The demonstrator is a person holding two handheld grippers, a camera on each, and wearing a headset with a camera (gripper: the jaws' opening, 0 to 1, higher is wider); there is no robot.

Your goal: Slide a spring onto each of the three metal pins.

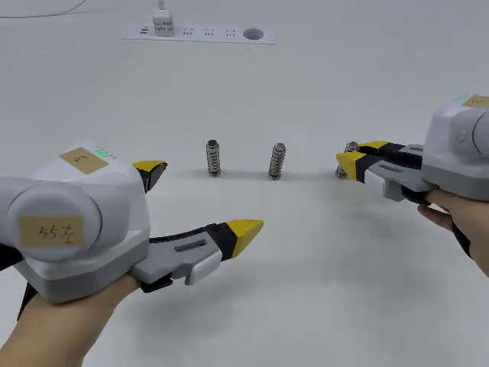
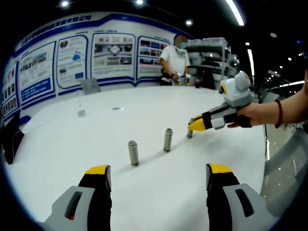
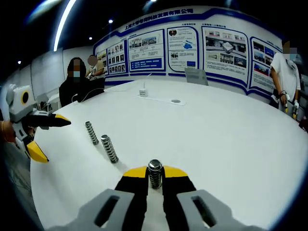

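Three upright metal pins stand in a row on the white table (image 1: 306, 252), each with a spring on it: the left spring (image 1: 213, 157), the middle spring (image 1: 276, 161) and the right spring (image 1: 349, 155). My right gripper (image 1: 353, 162) reaches in from the right, its yellow-tipped jaws shut on the right spring (image 3: 154, 174). The left gripper view shows it at that spring (image 2: 190, 130) too. My left gripper (image 1: 197, 196) is held low at the near left, open wide and empty, well short of the left spring (image 2: 133, 152) and middle spring (image 2: 167, 139).
A white power strip (image 1: 199, 33) with a plugged-in charger (image 1: 163, 23) lies at the table's far edge. A person (image 2: 175, 60) stands beyond the table, and two others (image 3: 79, 79) sit at its far side. Display boards line the wall.
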